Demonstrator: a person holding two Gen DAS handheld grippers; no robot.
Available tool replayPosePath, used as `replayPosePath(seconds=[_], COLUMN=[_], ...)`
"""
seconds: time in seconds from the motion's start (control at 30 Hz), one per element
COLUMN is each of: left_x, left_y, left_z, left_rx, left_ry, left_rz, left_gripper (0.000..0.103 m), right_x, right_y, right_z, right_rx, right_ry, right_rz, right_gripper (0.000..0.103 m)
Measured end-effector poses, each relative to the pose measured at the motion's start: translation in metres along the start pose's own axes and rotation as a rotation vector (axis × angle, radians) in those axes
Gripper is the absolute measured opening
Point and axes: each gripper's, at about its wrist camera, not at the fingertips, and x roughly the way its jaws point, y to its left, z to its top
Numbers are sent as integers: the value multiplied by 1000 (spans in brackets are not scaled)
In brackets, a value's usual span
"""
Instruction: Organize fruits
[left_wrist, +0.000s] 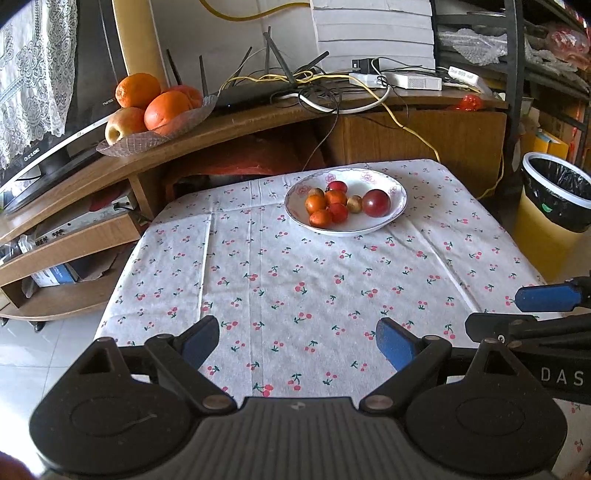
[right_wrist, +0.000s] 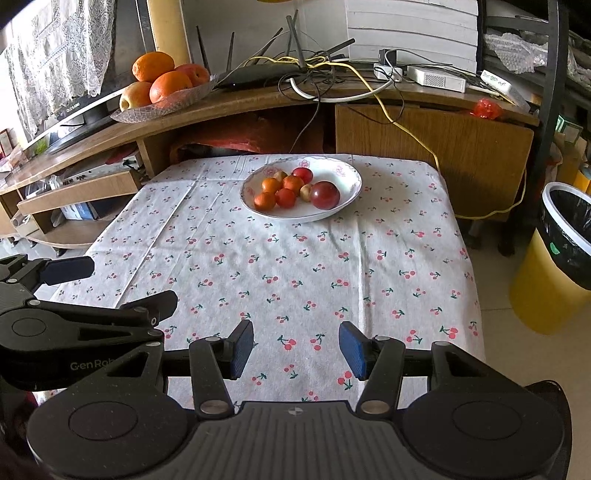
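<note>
**Both claws empty at near edge, fruit gathered in far bowl**

The small fruits (left_wrist: 334, 205) are seen heaped in a white floral-rimmed ceramic bowl (left_wrist: 397, 192) near the far edge of the tabletop covered by a white cherry-print cloth (left_wrist: 280, 280). Several small orange-red round fruits, two brownish oval ones and one larger dark red round fruit (left_wrist: 376, 202) are counted; all are touching or just beside each other inside the bowl, none on the cloth. Nothing loose is seen elsewhere on the tabletop.

The left claw (left_wrist: 297, 343) is held low over the near edge, fingers spread wide apart, nothing between them. The right claw (right_wrist: 295, 349) is held the same way just beside it, fingers also apart and empty. Both are pointed toward the bowl, probably so the fruit is kept in view of both cameras. The bowl lies well ahead of both claws, slightly right of centre in the left view and slightly left of centre in the right view.

A clear patterned glass dish of oranges and an apple (left_wrist: 155, 107) is seen on the wooden TV stand (left_wrist: 258, 118) behind the tabletop, well apart from both claws.

The scene fits either fruit already collected into the bowl or fruit waiting to be sorted out of it; which cannot be settled here.
</note>
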Motion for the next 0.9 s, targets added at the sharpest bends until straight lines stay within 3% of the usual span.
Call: replayPosePath(seconds=[0.9], left_x=[-1], left_y=[-1], left_z=[-6], left_rx=[11], left_ry=[8], left_rz=[-8], left_gripper=[99], right_x=[0], right_y=[1], right_z=[-8], right_rx=[2], right_ry=[18], right_rz=[-24], right_gripper=[53])
